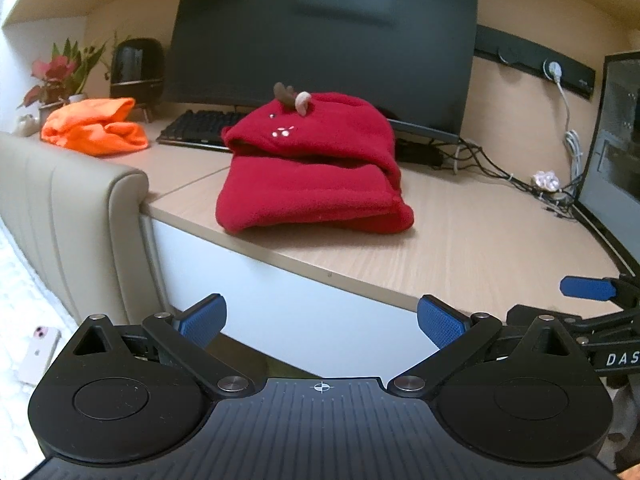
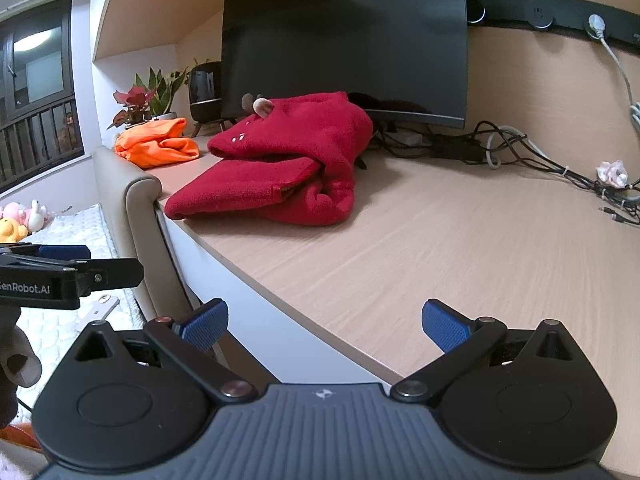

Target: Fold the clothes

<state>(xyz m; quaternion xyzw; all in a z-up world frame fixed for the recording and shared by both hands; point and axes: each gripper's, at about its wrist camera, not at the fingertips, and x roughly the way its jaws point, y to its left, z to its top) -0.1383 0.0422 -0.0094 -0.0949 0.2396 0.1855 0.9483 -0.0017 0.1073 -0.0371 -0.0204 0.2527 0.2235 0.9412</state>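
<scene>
A red fleece hooded garment (image 1: pixel 312 168) with small antlers lies folded in a bundle on the wooden desk (image 1: pixel 480 240), near its front left corner; it also shows in the right wrist view (image 2: pixel 280 168). An orange garment (image 1: pixel 96 126) lies folded further back left, also seen in the right wrist view (image 2: pixel 160 142). My left gripper (image 1: pixel 322 322) is open and empty, held off the desk's front edge, well short of the red garment. My right gripper (image 2: pixel 324 326) is open and empty, at the desk's front edge to the right of the garment.
A dark monitor (image 1: pixel 320 40) and a keyboard (image 1: pixel 196 130) stand behind the clothes. A black speaker (image 1: pixel 136 68) and a potted plant (image 1: pixel 60 72) are at back left. Cables (image 2: pixel 520 152) run along back right. A padded headboard (image 1: pixel 80 220) abuts the desk's left side.
</scene>
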